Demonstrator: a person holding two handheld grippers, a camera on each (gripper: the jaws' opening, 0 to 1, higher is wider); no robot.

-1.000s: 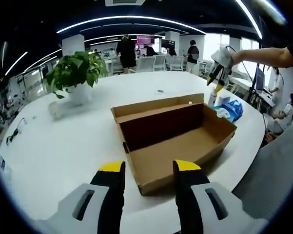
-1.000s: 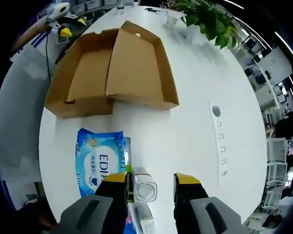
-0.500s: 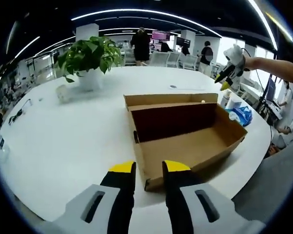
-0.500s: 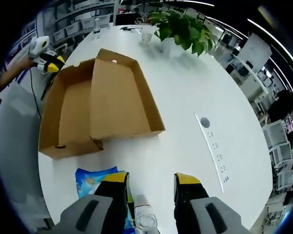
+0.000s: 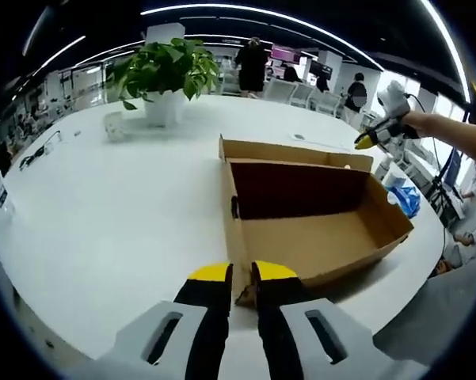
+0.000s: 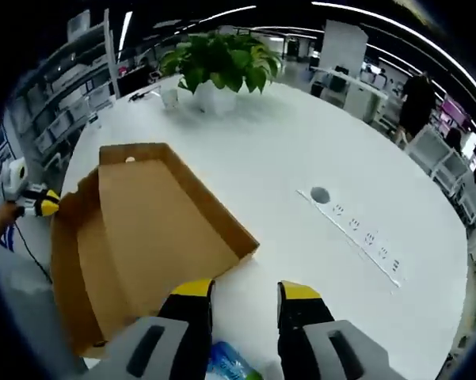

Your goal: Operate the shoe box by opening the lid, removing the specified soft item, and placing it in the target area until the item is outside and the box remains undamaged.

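Observation:
The cardboard shoe box (image 5: 317, 237) lies open on the white table, its inside bare and its lid (image 5: 293, 154) folded back behind it. My left gripper (image 5: 241, 275) has its jaws drawn close on the box's near corner wall. Seen from the right gripper view, that left gripper (image 6: 46, 202) sits at the end of the box (image 6: 71, 261), whose lid (image 6: 166, 222) lies flat alongside. My right gripper (image 6: 245, 290) is open with nothing between its fingers, above the table beside the lid; it also shows as the right gripper (image 5: 367, 142), held in a hand. A blue wipes pack (image 6: 230, 368) (image 5: 405, 199) lies outside the box.
A potted plant (image 5: 166, 67) (image 6: 218, 59) and a small glass (image 5: 115, 125) stand at the table's far side. A strip of sockets (image 6: 356, 233) and a round grommet (image 6: 319, 194) are set in the tabletop. People stand among desks behind (image 5: 253, 63).
The left jaws have narrowed from wide open to close around the box's near corner. The right gripper has lifted and tilted up; the bottle is gone from view and the wipes pack has slid to the bottom edge.

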